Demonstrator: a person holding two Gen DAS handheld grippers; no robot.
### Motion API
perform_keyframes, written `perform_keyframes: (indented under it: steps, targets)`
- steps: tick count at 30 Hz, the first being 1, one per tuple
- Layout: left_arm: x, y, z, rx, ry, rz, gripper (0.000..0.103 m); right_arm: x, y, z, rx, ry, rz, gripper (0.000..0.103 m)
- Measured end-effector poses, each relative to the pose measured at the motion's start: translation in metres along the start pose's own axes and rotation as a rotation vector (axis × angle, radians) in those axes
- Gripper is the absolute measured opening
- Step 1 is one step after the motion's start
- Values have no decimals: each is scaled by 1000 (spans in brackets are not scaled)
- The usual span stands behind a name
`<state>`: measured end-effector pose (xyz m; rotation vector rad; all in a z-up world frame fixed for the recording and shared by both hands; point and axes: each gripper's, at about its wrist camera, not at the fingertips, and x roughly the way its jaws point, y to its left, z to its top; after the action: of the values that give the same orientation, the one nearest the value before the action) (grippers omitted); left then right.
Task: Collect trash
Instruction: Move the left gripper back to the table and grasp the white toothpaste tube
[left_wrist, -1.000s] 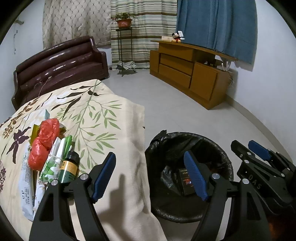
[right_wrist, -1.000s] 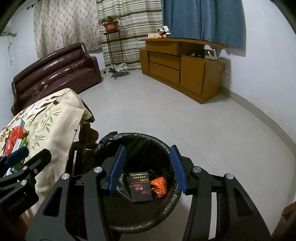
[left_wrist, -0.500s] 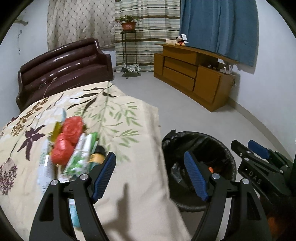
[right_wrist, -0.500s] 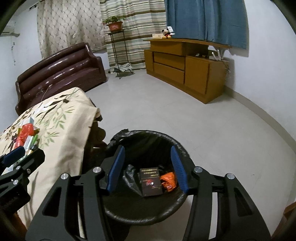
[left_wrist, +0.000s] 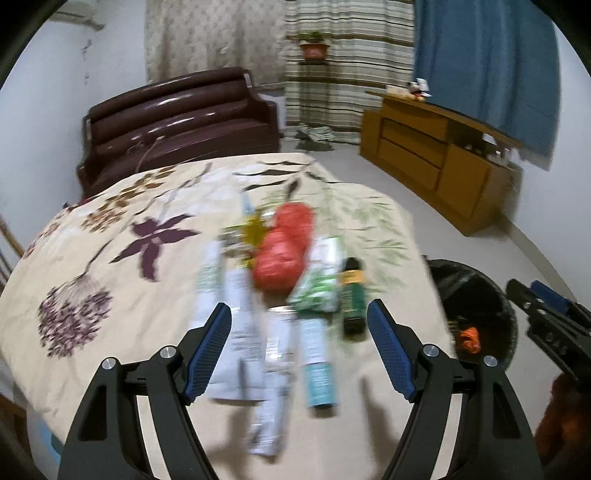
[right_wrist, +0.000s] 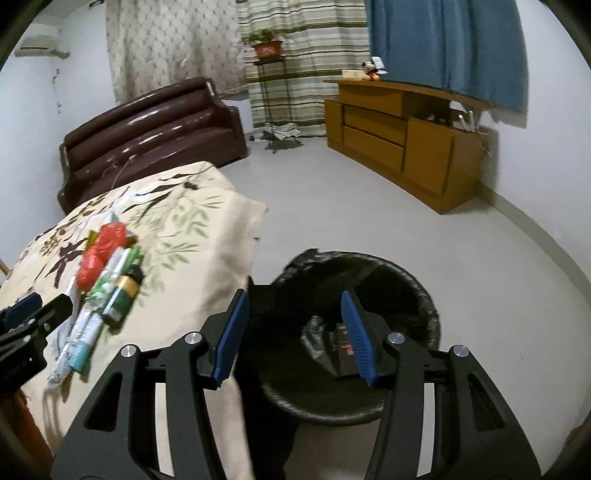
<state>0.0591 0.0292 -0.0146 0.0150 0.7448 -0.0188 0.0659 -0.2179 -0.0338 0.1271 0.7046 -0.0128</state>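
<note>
The left gripper (left_wrist: 299, 343) hangs at lower centre of its view, jaws wide apart and empty, over a blurred heap of trash (left_wrist: 295, 288) on the floral cloth (left_wrist: 110, 258): a red plastic bag (left_wrist: 284, 247), a dark green bottle (left_wrist: 352, 299), and what look like wrappers and tubes. The right gripper (right_wrist: 293, 338), jaws apart and holding nothing, sits above the black-lined trash bin (right_wrist: 424, 299) at lower centre, with a dark box (right_wrist: 343, 347) inside.
</note>
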Motion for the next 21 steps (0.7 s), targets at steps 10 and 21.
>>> perform_keyframes:
  steps: [10,21]
  targets:
    - [12,44,-8,-53,38,47,74,-3,35,-2,-58,18,37,51]
    - [37,49,-11,-37,114,-18,45,4,58,-6,-89,46,53,51]
